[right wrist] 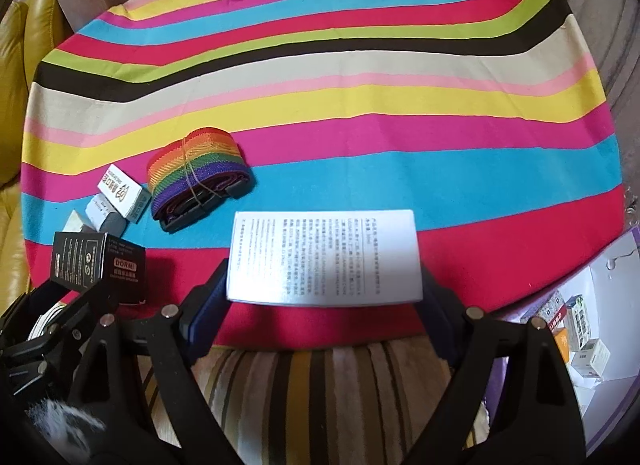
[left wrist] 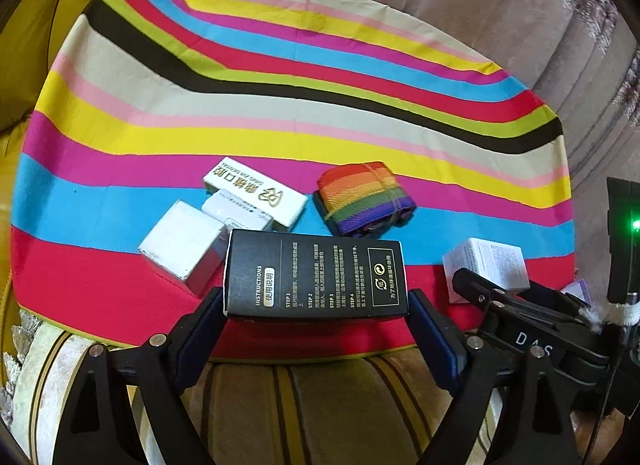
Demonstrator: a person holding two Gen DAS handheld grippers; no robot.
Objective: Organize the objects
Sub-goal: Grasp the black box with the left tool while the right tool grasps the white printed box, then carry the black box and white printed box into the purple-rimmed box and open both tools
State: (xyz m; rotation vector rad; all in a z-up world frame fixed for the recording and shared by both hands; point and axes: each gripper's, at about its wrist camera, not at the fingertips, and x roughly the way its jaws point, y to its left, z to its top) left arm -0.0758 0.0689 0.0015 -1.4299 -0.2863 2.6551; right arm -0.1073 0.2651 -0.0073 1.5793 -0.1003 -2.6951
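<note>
A black box (left wrist: 316,277) printed with instructions sits between the blue pads of my left gripper (left wrist: 316,299), which is shut on its two ends. In the right wrist view the same black box (right wrist: 96,261) hangs just above the striped cloth (right wrist: 320,77) with its shadow under it. My right gripper (right wrist: 325,285) has a white box (right wrist: 324,257) of small print between its pads, and both pads touch the box's sides while it rests on the red stripe. From the left wrist view, that white box (left wrist: 488,265) shows behind the right gripper (left wrist: 500,301).
A rolled rainbow strap (left wrist: 366,197) lies on the blue stripe. A long white box with a gold logo (left wrist: 256,195), a small white box (left wrist: 236,213) and a silver-white cube box (left wrist: 184,245) cluster at its left. A purple-edged bin (right wrist: 608,265) holding small boxes stands right. A yellow sofa (left wrist: 32,45) lies left.
</note>
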